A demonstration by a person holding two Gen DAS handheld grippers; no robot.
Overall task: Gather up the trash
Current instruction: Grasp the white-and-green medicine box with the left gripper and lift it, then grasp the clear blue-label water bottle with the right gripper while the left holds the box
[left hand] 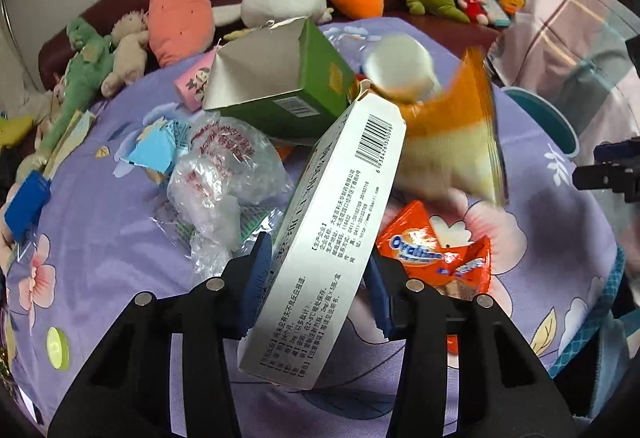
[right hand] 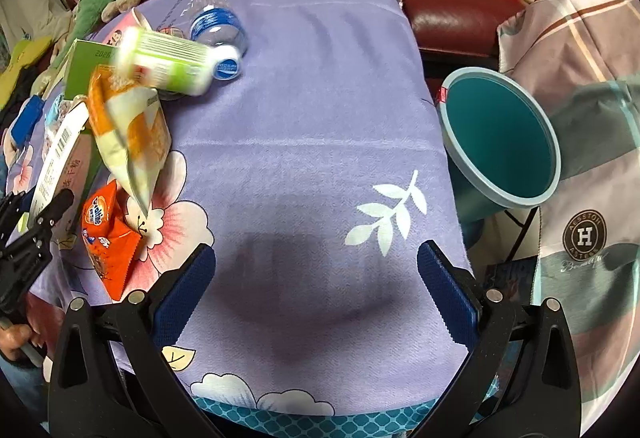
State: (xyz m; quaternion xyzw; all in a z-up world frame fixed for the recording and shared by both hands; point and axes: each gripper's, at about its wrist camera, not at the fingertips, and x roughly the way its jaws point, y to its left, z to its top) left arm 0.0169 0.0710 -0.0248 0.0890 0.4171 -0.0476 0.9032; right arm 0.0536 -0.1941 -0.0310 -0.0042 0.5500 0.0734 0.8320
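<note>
- Between our left gripper (left hand: 318,278) fingers stands a white carton (left hand: 332,222), tilted, its barcode end pointing away; both blue pads press its long faces, so we are pinching it.
- Our right gripper (right hand: 316,290) has its fingers spread wide over bare purple cloth (right hand: 320,118), nothing between them.
- We judge the step as picking up one piece of trash; next comes carrying the carton across to the teal bin (right hand: 500,142), which sits beyond the right-hand finger of the right gripper.
- Only the left view shows the crumpled clear plastic (left hand: 224,174) ahead of the left finger.
- Only the right view shows the bin's open mouth and a water bottle (right hand: 218,28) far ahead of its fingers.
- Both views show the orange wrapper (left hand: 436,250).
</note>
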